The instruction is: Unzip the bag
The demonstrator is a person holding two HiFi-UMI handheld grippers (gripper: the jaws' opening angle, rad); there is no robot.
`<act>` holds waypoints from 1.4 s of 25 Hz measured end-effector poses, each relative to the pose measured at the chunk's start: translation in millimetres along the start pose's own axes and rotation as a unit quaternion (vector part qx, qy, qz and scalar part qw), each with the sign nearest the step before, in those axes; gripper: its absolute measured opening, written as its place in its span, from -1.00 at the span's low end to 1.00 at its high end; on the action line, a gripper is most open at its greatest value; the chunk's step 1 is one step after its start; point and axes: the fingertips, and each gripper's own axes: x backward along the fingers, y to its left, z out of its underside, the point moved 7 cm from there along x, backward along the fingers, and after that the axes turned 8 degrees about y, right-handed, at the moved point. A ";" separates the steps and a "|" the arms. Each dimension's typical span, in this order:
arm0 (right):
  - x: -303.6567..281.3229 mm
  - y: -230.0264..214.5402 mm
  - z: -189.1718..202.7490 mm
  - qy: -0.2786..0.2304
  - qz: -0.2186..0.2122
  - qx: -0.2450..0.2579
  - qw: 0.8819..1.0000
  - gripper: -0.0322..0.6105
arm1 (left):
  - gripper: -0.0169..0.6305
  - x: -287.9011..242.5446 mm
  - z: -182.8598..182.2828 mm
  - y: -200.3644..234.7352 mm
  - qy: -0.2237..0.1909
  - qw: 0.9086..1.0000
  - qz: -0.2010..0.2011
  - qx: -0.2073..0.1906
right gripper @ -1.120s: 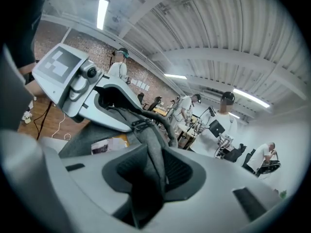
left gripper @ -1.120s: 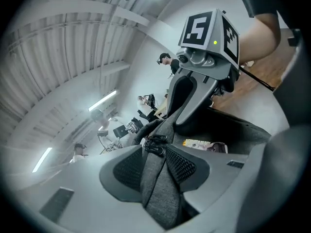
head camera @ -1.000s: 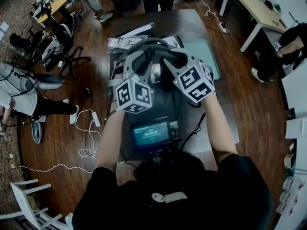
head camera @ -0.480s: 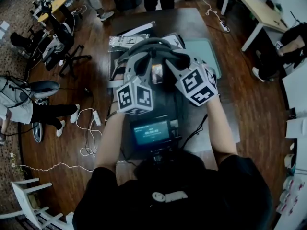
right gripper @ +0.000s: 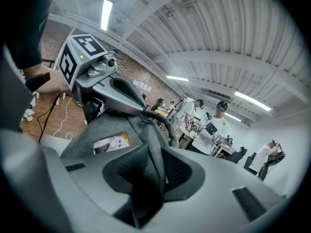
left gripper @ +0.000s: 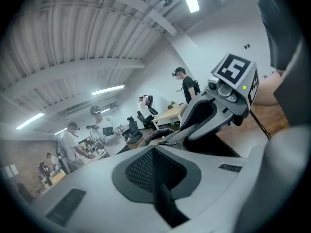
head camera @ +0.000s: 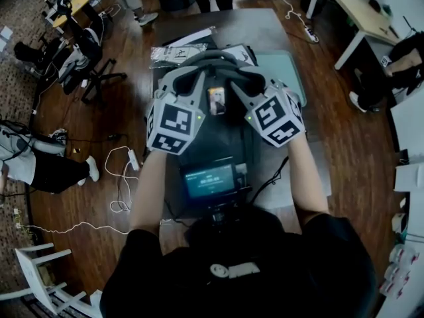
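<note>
Table (head camera: 262, 28): right claw (right gripper: 150, 155) grips bag (right gripper: 95, 130) fabric; left claw (left gripper: 154, 152) closed, contents unclear.

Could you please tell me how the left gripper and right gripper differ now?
The left gripper has just closed its jaws, maybe on something thin; the right gripper is part open, clamped on a fold of the grey bag. The left gripper's marker cube shows the head view mainly one face, the right gripper's two. Both reach the bag's top.

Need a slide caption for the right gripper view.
Right gripper pinches a fold of the grey bag; the left gripper faces it at the bag's top.
</note>
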 end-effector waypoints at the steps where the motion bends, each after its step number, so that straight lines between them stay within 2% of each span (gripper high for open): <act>1: 0.6 -0.5 0.5 -0.002 -0.002 -0.002 1.000 -0.57 | -0.92 1.1 0.4 1.3 -0.002 1.000 0.009 0.011; 8: 6.5 2.8 -2.9 -0.006 -0.018 0.005 1.000 -0.57 | -0.92 18.5 5.9 5.9 -0.022 0.999 0.031 0.024; 13: 5.3 3.5 -4.1 -0.011 -0.027 0.003 1.000 -0.57 | -0.93 34.5 21.9 13.9 -0.024 0.999 0.035 0.014; 18: 3.1 4.2 -4.4 -0.011 -0.028 0.002 1.000 -0.57 | -0.93 54.0 48.4 23.3 -0.015 0.999 0.015 0.030; 24: 7.0 4.3 -2.5 -0.014 -0.030 0.007 0.999 -0.57 | -0.93 66.6 71.4 15.7 -0.045 0.992 0.008 0.115; 28: 3.5 2.7 -0.7 -0.013 -0.034 0.005 0.999 -0.57 | -0.93 71.6 78.5 17.7 -0.034 0.996 -0.026 0.081; 30: -0.2 -0.2 2.1 -0.009 -0.032 0.002 0.999 -0.57 | -0.93 74.6 89.4 22.0 -0.017 0.996 -0.040 0.083; 32: -2.3 -3.5 5.6 -0.006 -0.029 -0.002 1.000 -0.57 | -0.93 80.8 107.9 23.0 0.000 0.993 -0.052 0.103; 35: -2.4 -6.6 7.7 -0.003 -0.028 -0.005 1.000 -0.57 | -0.93 90.9 140.4 13.4 0.005 0.985 -0.064 0.158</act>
